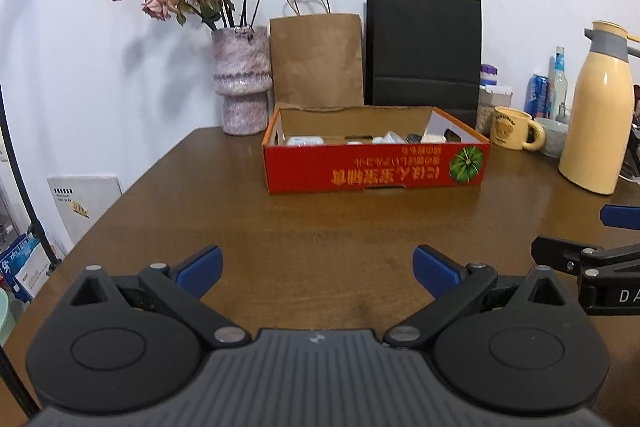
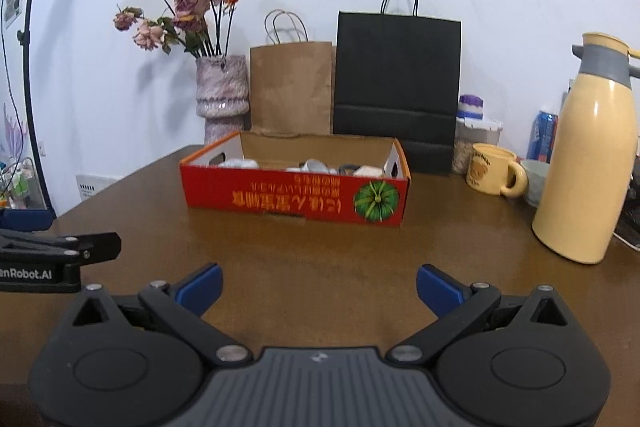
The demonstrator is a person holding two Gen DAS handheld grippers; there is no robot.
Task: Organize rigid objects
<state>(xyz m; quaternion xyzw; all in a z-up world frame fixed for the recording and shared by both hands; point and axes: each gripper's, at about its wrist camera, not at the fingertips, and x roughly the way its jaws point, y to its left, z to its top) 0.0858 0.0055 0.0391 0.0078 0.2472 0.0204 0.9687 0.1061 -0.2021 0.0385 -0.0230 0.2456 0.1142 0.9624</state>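
Box (image 1: 376,167) sits well beyond both empty, spread hand-held grippers (image 1: 318,273) (image 2: 320,289).

Home setting: wooden table (image 1: 320,219), dried roses in vase (image 1: 241,79) at 11 o'clock, paper bags (image 1: 316,59), mug (image 1: 514,133), thermos (image 1: 596,115) at 2 o'clock

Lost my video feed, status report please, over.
Left gripper and right gripper both open, empty, above the table. Red cardboard box ahead, small pale items inside. Path clear; yellow thermos off right.
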